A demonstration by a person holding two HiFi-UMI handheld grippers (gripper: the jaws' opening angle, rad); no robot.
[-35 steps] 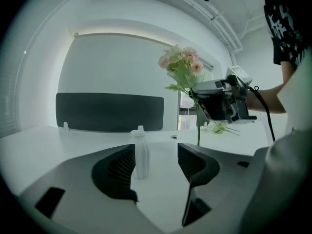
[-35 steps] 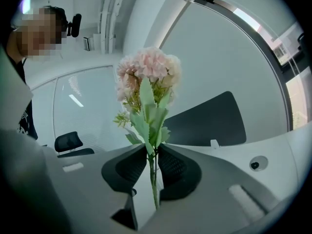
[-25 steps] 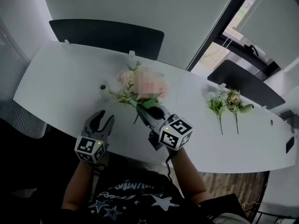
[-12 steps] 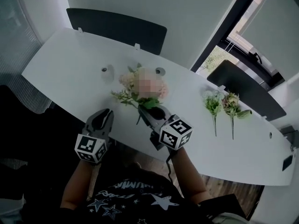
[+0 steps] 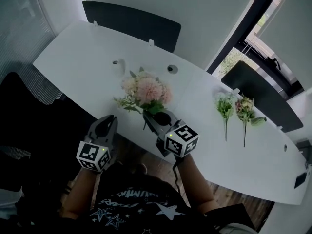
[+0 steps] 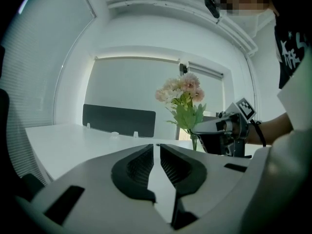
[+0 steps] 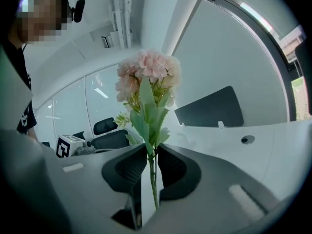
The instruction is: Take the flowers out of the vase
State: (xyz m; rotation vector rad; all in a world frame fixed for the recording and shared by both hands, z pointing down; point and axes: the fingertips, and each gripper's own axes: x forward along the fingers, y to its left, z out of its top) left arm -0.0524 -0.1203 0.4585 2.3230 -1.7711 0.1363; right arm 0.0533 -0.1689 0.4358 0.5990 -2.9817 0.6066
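Note:
A bunch of pink and cream flowers (image 5: 146, 91) with green leaves stands up from my right gripper (image 5: 152, 120), which is shut on its stem (image 7: 153, 179) just above the near edge of the white table (image 5: 78, 57). In the right gripper view the blooms (image 7: 152, 67) rise straight above the jaws. My left gripper (image 5: 106, 126) hangs to the left of the bunch, off the table's edge. Its jaws have just been closing and now meet at the tips (image 6: 156, 145) with nothing between them. The left gripper view shows the bunch (image 6: 183, 89) and the right gripper (image 6: 217, 126) ahead. No vase is in view.
Two flower sprigs (image 5: 225, 107) (image 5: 245, 110) lie on the table to the right. A cable hole (image 5: 169, 68) and a small white fitting (image 5: 117, 62) sit behind the bunch. Dark screens (image 5: 131, 21) (image 5: 256, 89) line the far edge. An office chair (image 5: 29, 101) stands at the left.
My left gripper's jaws, spread wide a second ago, have come together. Both grippers have drawn back toward the table's near edge, the right one carrying the bunch.

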